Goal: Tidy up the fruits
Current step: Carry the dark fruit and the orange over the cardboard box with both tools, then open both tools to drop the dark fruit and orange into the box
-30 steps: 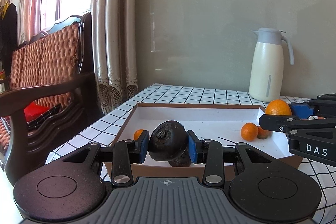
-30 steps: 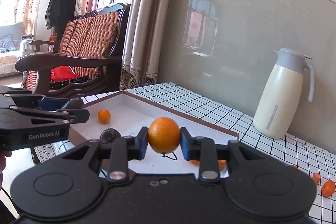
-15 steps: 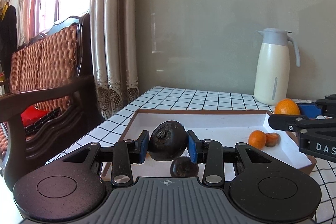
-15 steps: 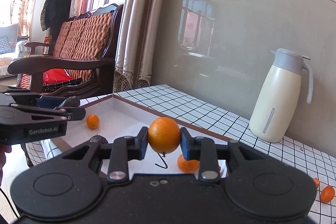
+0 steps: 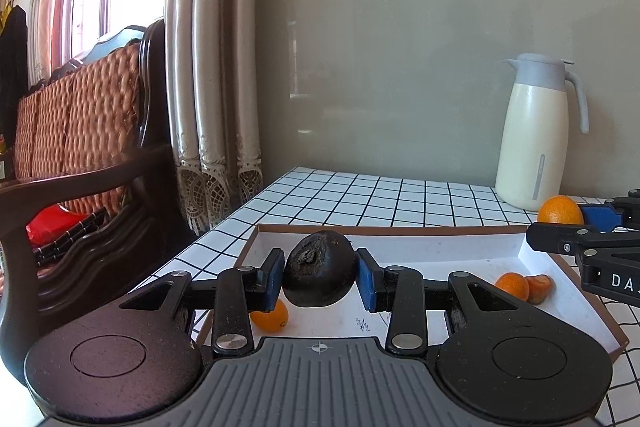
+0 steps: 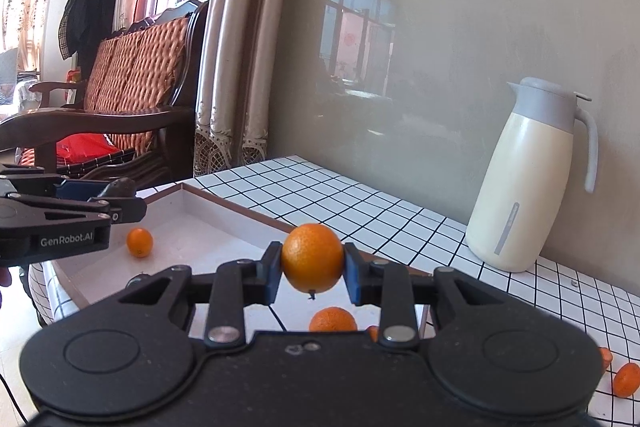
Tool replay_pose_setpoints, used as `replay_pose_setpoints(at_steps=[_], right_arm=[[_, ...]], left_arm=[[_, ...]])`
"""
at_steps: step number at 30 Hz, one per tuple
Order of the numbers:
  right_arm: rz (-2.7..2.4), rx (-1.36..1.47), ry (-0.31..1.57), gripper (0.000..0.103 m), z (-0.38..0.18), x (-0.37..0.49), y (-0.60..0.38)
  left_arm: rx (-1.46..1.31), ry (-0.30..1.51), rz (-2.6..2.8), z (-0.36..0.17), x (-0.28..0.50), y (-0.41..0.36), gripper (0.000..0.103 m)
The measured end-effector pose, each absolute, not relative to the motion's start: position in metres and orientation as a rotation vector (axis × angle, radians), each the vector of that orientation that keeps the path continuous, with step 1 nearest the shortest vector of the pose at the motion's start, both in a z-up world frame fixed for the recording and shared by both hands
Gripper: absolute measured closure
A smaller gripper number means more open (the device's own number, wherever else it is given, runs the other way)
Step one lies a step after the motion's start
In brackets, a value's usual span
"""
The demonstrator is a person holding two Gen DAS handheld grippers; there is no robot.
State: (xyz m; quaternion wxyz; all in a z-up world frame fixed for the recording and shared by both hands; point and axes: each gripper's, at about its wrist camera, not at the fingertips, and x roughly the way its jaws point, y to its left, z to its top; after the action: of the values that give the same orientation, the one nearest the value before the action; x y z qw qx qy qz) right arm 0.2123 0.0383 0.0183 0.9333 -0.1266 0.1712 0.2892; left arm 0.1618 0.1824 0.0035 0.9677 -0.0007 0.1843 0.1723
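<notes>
**Both grippers hold fruit above the white tray**

The left gripper (image 5: 320, 277) has its blue pads pressed against a dark wrinkled fruit (image 5: 319, 268), clamped between the two fingers and held in the air over the near end of the white tray (image 5: 440, 247). Seen from the left wrist, a small orange (image 5: 271, 315) lies on the tray floor at about 7 o'clock of the dark fruit, partly behind the left finger. Two more small orange fruits (image 5: 524, 286) sit touching each other by the tray's right wall, at 3 o'clock.

The right gripper (image 6: 312, 265) is closed on an orange (image 6: 312, 257), its pads against the fruit's sides, held clear of the surface. Directly below it, at 6 o'clock, another orange fruit (image 6: 333, 319) lies in the tray, half hidden by the gripper body. Loose orange pieces (image 6: 625, 379) lie on the checked tablecloth (image 6: 360, 203) at 4 o'clock, outside the tray.

A cream thermos jug (image 6: 528, 187) stands upright on the cloth near the wall, at 2 o'clock of the right gripper. A wooden armchair (image 5: 88, 131) stands off the table's left side.
</notes>
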Motion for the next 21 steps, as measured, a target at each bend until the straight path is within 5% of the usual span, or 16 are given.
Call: replay_pose_setpoints(at_steps=[21], right_arm=[[0.526, -0.198, 0.433, 0.080, 0.011, 0.266, 0.034]], left_arm=[[-0.045, 0.427, 0.372, 0.000, 0.207, 0.213, 0.065]])
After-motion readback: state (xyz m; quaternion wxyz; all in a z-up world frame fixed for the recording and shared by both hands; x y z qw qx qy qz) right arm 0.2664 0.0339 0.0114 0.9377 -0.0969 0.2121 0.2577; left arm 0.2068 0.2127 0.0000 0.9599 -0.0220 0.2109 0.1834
